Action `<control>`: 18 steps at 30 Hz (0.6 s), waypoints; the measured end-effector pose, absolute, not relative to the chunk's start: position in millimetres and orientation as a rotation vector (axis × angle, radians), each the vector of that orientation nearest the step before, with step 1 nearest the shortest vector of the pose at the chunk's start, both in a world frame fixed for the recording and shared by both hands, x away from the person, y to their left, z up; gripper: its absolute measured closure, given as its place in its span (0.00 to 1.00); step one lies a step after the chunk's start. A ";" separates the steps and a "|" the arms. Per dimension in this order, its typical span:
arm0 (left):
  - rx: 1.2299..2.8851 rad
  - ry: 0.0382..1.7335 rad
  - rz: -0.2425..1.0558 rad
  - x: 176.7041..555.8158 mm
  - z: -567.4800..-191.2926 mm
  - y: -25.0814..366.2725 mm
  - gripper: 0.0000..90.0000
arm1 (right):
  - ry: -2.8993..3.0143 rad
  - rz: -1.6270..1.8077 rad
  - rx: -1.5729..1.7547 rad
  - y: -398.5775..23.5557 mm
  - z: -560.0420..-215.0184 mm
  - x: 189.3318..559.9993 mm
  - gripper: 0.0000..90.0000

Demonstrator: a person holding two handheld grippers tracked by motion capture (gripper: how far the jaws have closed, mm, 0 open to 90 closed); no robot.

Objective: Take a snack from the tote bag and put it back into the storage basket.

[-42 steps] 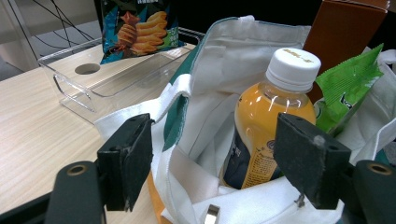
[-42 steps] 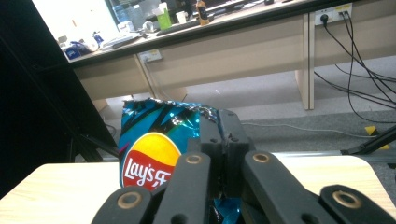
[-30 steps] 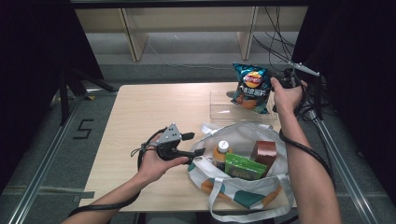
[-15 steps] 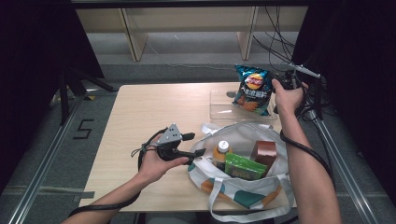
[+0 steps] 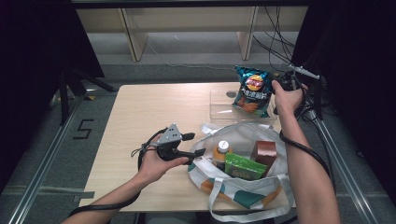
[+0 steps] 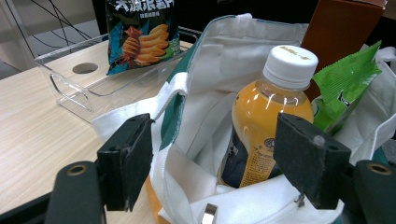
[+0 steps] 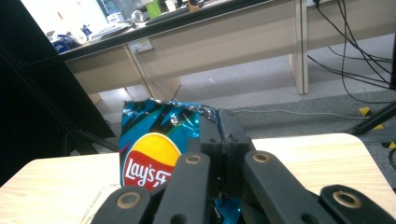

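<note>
**Chip bag over the tray: what may slip**

While the chip bag [image 5: 252, 90] hangs upright over the clear tray [image 5: 219, 100] at the far right of the desk [image 5: 154, 116], it's held only by its right edge, w/ the right gripper [image 7: 222, 126] clenched on the foil near the top corner. Thin crinkly foil, small bite: if the grip loosens or the hand jerks, the bag prob. drops crooked, leans on the tray wall or tips out onto the desk. Squeezing harder risks crushing chips or tearing the seam.

Left gripper [image 5: 198, 144] sits released at the tote bag [image 5: 243, 196], jaws apart either side of the rim fabric, not pinching it. Just behind stands the juice bottle [image 6: 268, 112], w/ a green packet [image 6: 348, 79] and brown box [image 6: 345, 28] packed beside. A careless push fwd could catch the cloth, drag the tote or knock the bottle over. The left gripper's cable could snag the tote handle too.
</note>
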State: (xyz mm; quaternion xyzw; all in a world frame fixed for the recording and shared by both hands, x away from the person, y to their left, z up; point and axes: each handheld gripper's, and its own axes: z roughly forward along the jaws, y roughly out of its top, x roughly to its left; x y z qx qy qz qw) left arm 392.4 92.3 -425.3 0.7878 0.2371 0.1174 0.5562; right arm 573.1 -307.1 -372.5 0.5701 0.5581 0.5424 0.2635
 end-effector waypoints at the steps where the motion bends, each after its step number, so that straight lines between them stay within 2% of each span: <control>1: 1.859 0.560 0.277 392.3 -425.5 92.2 0.31 | 1.504 1.458 1.540 -307.3 -373.6 573.8 1.00; 18: 1.860 0.556 0.269 392.5 -426.7 91.2 0.31 | 1.555 1.400 1.506 -318.2 -381.8 572.1 0.97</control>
